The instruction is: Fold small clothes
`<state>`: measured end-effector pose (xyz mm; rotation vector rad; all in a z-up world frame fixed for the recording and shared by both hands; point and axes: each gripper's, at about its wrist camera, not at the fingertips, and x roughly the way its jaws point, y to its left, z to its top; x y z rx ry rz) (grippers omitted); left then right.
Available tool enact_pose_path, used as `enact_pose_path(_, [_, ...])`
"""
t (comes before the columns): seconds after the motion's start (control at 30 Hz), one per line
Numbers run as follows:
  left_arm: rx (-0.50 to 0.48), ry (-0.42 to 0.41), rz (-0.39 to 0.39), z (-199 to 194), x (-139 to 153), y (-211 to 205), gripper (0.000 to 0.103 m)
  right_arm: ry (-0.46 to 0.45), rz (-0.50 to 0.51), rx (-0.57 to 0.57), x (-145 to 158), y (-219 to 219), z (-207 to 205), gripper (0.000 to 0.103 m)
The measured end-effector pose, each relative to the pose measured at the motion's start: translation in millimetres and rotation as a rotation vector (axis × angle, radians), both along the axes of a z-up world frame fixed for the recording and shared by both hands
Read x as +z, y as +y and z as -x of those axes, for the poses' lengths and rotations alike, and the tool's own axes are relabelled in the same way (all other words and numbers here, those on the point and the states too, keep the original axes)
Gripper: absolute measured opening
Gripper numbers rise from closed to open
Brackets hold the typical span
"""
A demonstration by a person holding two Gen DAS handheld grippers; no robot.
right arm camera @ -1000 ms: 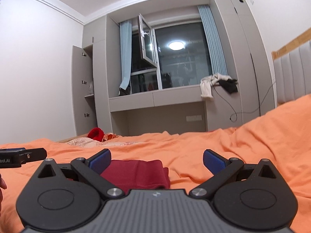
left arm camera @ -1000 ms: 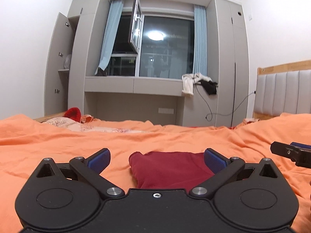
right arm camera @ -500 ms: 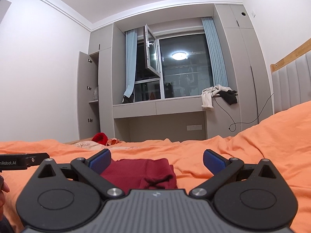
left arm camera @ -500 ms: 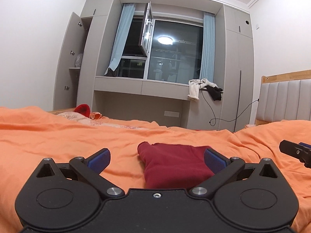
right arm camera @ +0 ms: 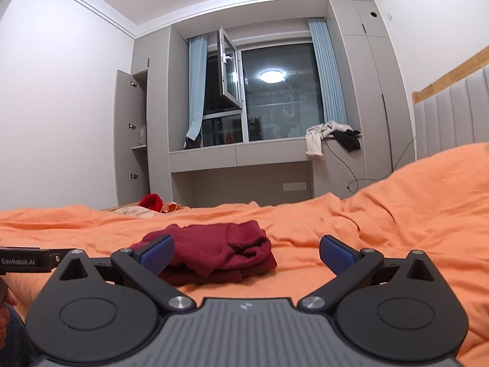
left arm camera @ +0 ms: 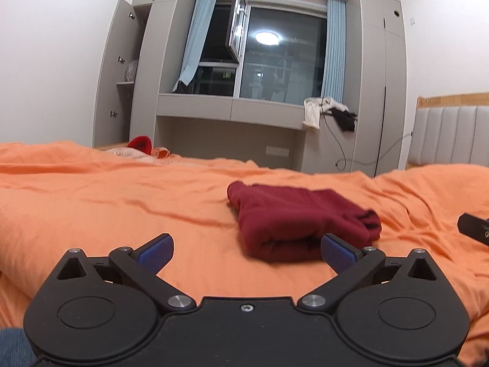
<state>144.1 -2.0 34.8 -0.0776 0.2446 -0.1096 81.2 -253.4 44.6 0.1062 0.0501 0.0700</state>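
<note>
The left gripper [left arm camera: 246,252], black with blue ribbed pads, has its jaws spread wide and holds nothing; it hovers low over the orange duvet [left arm camera: 122,202], with the dark red folded cloth garment [left arm camera: 298,218] lying just beyond its right pad. The right gripper [right arm camera: 246,252] is equally wide and empty, and in its view the garment [right arm camera: 220,252] sits just past its left pad. The garment thus lies between the two tools, out in the middle of the bed and well away from the grey padded headboard [left arm camera: 452,134]. It looks folded into a compact bundle (one end bunched and loose), so the open jaws probably mean release, or readiness for a final tidy.
</note>
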Motion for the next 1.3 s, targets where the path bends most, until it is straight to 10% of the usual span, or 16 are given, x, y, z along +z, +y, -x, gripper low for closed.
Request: enact_pose_path(1.3, [-0.002,0.075,-0.069,18,-18,-6,0.102,0.107,0.042,-0.044,-20,0,7,0.103])
